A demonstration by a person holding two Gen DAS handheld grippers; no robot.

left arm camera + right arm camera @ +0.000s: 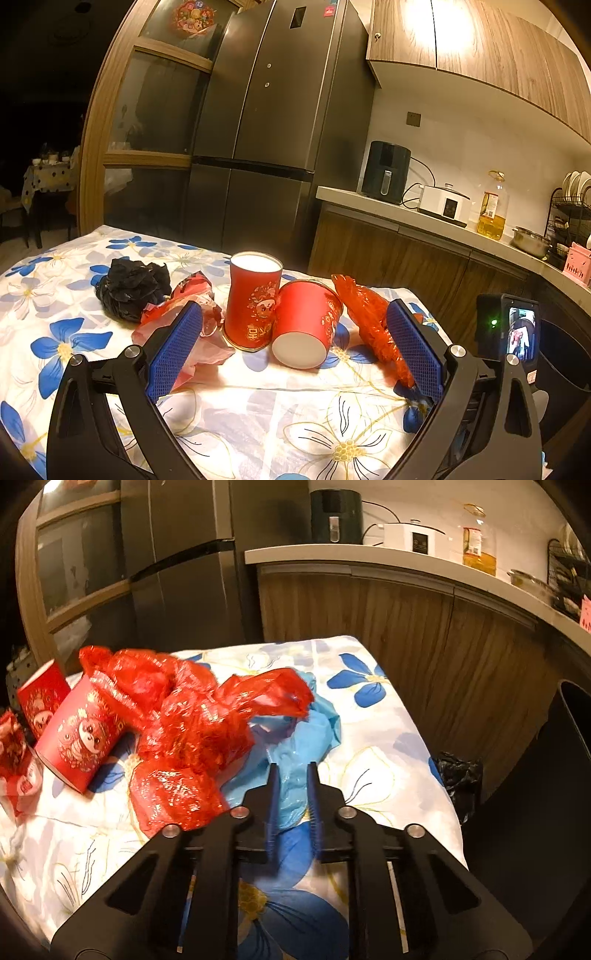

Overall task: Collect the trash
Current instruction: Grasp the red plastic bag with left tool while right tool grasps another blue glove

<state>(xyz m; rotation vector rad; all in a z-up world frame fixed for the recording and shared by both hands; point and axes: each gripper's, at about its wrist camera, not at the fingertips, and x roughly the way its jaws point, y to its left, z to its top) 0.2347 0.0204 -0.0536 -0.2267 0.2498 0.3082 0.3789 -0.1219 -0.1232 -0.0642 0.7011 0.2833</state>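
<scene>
The left gripper (295, 350) hovered above the flower-printed white and blue tablecloth (258, 417) with its blue-padded fingers (173, 354) spread wide and nothing between them; bare cloth lay in front of it, up to the trash. The right gripper (293, 775) had its jaws drawn narrow, pinching the near edge of a crumpled light-blue plastic bag (314, 720).

In the left view, a red paper cup lying on its side (306, 325) pointed its white open mouth toward the camera and slightly down, its long axis running near to far. Touching it on the left stood an upright red paper cup (251, 299), mouth up. A crinkled red plastic bag (373, 325) stretched along the cup's right side, long axis running from far-left to near-right, passing just inside the right finger. A pink and red wrapper (184, 321) sat behind the left finger, and a wadded black plastic bag (133, 288) lay beyond it.

In the right view, the table's right edge dropped off close beside the blue bag; below it stood a dark waste bin (535, 782) with a black bag (460, 775) on the floor beside it. Farther off ran a grey countertop (369, 206) and a dark steel refrigerator (277, 110).
</scene>
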